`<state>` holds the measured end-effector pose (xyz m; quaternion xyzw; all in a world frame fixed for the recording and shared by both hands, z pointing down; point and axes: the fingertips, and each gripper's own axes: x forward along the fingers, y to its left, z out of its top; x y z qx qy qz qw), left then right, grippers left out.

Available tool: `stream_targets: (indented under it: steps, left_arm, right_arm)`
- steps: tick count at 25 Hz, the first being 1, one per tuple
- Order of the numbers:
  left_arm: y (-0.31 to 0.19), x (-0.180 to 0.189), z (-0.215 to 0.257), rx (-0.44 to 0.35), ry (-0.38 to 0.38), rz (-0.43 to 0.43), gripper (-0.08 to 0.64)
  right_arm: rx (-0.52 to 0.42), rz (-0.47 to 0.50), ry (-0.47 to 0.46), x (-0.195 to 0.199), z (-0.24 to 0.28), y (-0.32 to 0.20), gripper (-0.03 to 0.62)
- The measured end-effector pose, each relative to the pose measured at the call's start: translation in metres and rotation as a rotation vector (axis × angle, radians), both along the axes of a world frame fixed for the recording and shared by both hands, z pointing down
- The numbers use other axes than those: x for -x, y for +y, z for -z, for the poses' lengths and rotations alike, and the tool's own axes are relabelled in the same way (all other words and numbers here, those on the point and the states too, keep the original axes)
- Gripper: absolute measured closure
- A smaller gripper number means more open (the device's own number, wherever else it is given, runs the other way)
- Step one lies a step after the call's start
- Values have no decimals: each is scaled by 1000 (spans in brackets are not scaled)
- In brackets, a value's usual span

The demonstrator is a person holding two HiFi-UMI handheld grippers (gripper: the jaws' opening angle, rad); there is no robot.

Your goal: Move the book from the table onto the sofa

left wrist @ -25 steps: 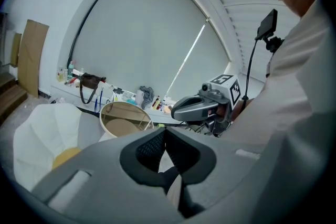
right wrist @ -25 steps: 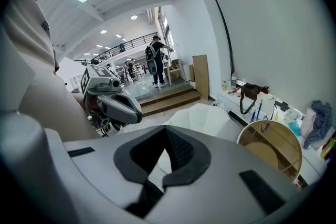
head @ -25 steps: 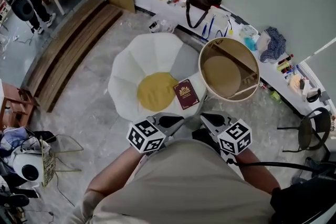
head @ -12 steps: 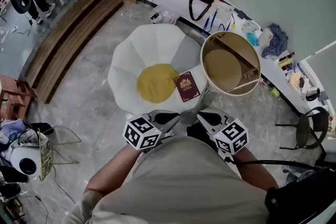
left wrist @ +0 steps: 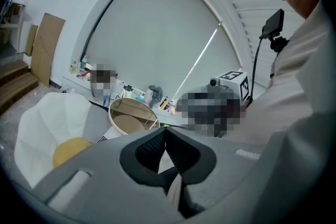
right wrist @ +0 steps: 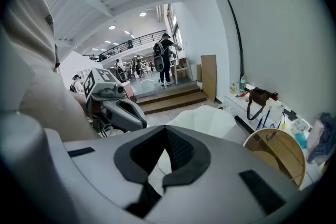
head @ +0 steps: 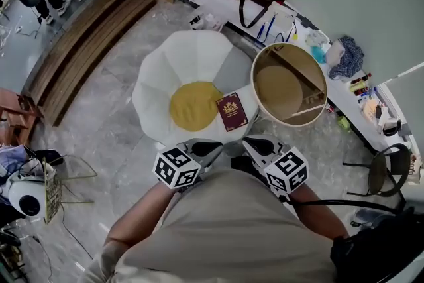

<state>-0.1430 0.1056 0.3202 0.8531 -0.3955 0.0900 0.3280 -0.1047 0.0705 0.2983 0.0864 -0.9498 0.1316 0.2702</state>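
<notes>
Left gripper (head: 220,150) jaws fully closed, pads together, gripping nothing; right gripper (head: 246,141) same, closed and empty. In the head view both sit close to the person's torso at 6 o'clock of the frame, tips angled toward each other but apart. Book (head: 232,111), dark red with a gold emblem, lies flat on the seat of the white petal-shaped sofa (head: 179,56), at 12 o'clock from the grippers and clear of both. Round yellow cushion (head: 194,105) just beside it at 9 o'clock. Round wooden-rimmed table (head: 289,84) at 2 o'clock of the book, next to the sofa.
</notes>
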Motion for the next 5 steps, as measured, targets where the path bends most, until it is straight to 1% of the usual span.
stream_targets:
  steps: [5]
  left_arm:
    - [-20,-6,1,-14,13,-19,551]
  right_arm:
    - [6,-3,3,-4,-5,-17,580]
